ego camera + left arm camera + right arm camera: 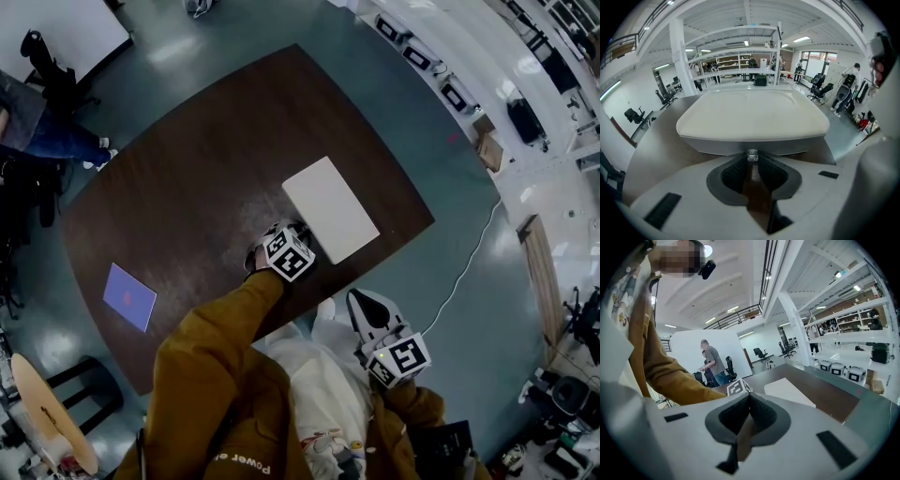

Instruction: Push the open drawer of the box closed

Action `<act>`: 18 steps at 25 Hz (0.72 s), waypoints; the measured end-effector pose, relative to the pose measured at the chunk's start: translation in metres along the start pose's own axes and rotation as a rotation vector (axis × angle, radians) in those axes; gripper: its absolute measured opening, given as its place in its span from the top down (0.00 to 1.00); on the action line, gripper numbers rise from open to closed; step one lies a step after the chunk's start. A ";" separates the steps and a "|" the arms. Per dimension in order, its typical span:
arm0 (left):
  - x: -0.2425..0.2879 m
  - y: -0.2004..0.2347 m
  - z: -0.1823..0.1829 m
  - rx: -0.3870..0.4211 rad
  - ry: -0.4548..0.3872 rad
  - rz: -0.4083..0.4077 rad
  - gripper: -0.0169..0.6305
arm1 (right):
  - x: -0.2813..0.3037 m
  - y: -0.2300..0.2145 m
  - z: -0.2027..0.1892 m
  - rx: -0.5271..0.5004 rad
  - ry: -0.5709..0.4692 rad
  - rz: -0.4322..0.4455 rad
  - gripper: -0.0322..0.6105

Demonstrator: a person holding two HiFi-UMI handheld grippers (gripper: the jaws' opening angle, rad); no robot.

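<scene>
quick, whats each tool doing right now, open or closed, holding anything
Left tool: closed on the small knob at the front of the white box.
Right tool: closed, holding nothing.

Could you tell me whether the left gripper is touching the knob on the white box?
Touching. The left gripper view shows the left gripper pinching the knob on the white box, no gap either side.

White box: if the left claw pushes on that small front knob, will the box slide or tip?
Probably slides, not tips: the white box is low and flat. It looks light on the smooth table, so it may skate away. The left claw grips the knob near the front's middle, so little twisting.
</scene>
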State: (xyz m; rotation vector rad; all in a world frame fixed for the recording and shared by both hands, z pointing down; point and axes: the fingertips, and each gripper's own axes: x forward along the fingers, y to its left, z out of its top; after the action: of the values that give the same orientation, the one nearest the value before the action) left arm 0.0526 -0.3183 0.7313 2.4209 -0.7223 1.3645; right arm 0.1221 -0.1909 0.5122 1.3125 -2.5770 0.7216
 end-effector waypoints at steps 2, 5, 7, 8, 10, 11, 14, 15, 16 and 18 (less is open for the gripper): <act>0.001 0.000 0.003 -0.001 0.002 -0.001 0.86 | -0.001 -0.003 0.001 0.002 0.000 -0.002 0.94; 0.002 0.001 0.004 -0.002 0.001 0.002 0.86 | -0.004 -0.006 0.002 0.006 -0.001 -0.005 0.94; 0.002 0.000 0.004 -0.004 -0.001 0.007 0.86 | -0.006 -0.008 0.001 0.007 -0.002 -0.005 0.94; 0.002 0.000 0.005 -0.008 -0.001 0.010 0.86 | -0.007 -0.009 0.001 0.007 -0.004 -0.004 0.94; 0.003 0.001 0.005 -0.023 -0.003 0.015 0.86 | -0.008 -0.010 0.000 0.009 -0.010 -0.002 0.94; 0.004 0.001 0.005 -0.034 -0.002 0.015 0.86 | -0.009 -0.010 0.001 0.011 -0.012 -0.002 0.94; 0.002 -0.001 -0.001 -0.048 0.014 0.011 0.80 | -0.011 -0.010 0.002 0.009 -0.017 -0.004 0.94; 0.000 -0.002 -0.002 -0.047 0.019 0.013 0.79 | -0.012 -0.010 0.003 0.010 -0.020 -0.004 0.94; -0.003 -0.002 -0.004 -0.048 0.020 0.019 0.78 | -0.014 -0.009 0.004 0.011 -0.024 -0.003 0.94; -0.012 -0.003 -0.006 -0.056 0.013 0.031 0.78 | -0.017 -0.008 0.004 0.014 -0.031 0.000 0.94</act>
State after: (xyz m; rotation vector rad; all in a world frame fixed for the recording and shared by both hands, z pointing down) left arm 0.0448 -0.3091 0.7237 2.3645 -0.7876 1.3519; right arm 0.1387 -0.1850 0.5056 1.3385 -2.6009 0.7258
